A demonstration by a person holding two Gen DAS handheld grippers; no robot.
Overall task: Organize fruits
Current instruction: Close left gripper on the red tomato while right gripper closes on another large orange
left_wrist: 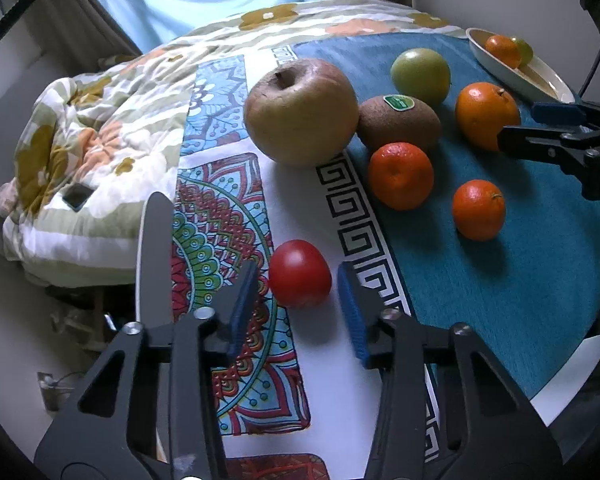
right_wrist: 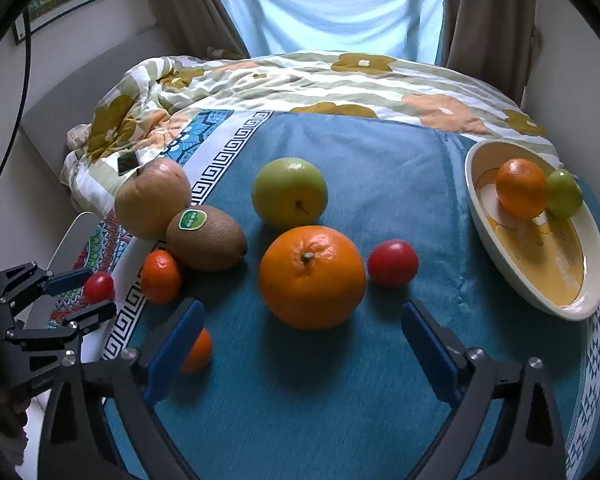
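Observation:
My left gripper [left_wrist: 298, 304] is open around a small red fruit [left_wrist: 299, 273] on the white cloth, its pads either side, not touching. It shows far left in the right wrist view [right_wrist: 85, 294]. My right gripper [right_wrist: 302, 354] is open and empty, just short of a big orange [right_wrist: 311, 276]. Around lie a yellow-brown apple [left_wrist: 300, 111], a kiwi with a green sticker [left_wrist: 398, 122], a green apple [right_wrist: 289, 192], two mandarins [left_wrist: 400, 175] [left_wrist: 478, 209] and a second red fruit [right_wrist: 392, 263]. An oval dish [right_wrist: 540, 276] holds an orange [right_wrist: 521, 188] and a small green fruit [right_wrist: 564, 193].
The fruits lie on a teal towel [right_wrist: 380, 168] over a patterned white cloth [left_wrist: 312, 368]. A flowered duvet [right_wrist: 300, 80] with a phone [right_wrist: 127, 163] on it lies behind. A curtained window is at the back.

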